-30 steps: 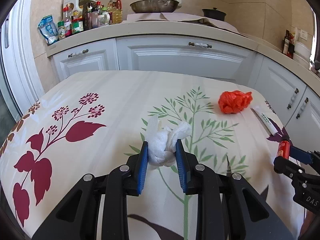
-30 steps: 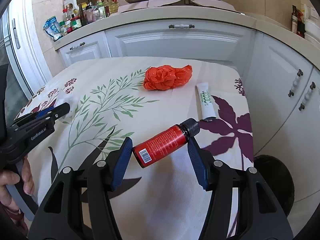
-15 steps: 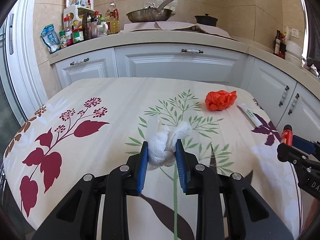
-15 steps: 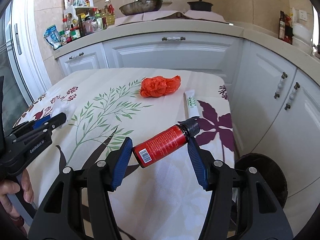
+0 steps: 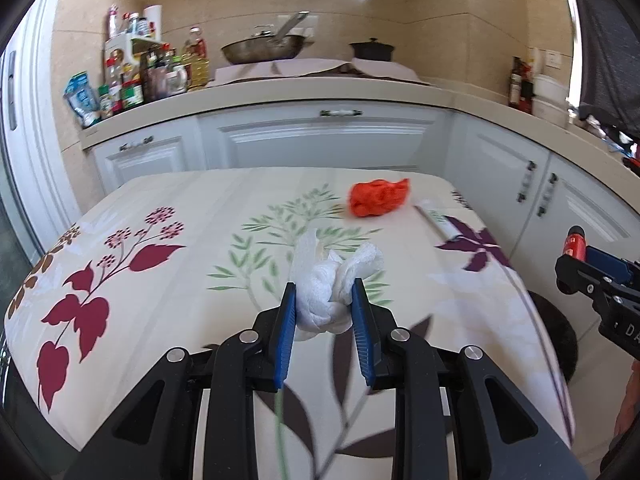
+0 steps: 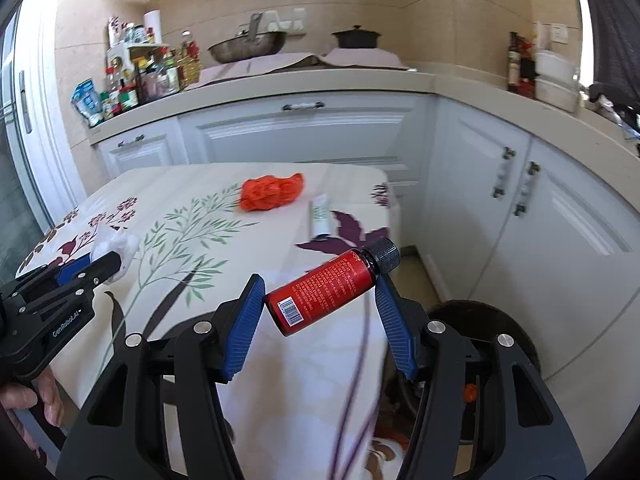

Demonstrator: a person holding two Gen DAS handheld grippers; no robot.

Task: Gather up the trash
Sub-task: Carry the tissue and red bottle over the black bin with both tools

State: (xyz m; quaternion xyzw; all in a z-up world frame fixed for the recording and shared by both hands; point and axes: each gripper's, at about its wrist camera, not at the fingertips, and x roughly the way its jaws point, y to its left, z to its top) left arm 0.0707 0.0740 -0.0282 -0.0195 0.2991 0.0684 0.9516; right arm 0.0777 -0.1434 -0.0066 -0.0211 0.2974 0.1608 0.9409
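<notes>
My left gripper (image 5: pixel 323 300) is shut on a crumpled white tissue (image 5: pixel 326 296) and holds it above the flower-print tablecloth (image 5: pixel 192 248). My right gripper (image 6: pixel 320 294) is shut on a red bottle (image 6: pixel 326 294) with a black cap, held slanted above the table's right edge. A crumpled orange bag (image 5: pixel 378 197) and a white tube (image 6: pixel 320 216) lie on the table's far right part. A black round bin (image 6: pixel 486 334) stands on the floor below the right gripper. The left gripper also shows in the right wrist view (image 6: pixel 106 266).
White kitchen cabinets (image 5: pixel 320 140) with a counter run behind and to the right of the table. Bottles and jars (image 5: pixel 140 76), a pan (image 5: pixel 262 48) and a black pot (image 5: pixel 372 49) stand on the counter.
Both grippers have pulled back and risen from the table, each holding its item. The right gripper has shifted toward the table's right edge, and the bin shows more.
</notes>
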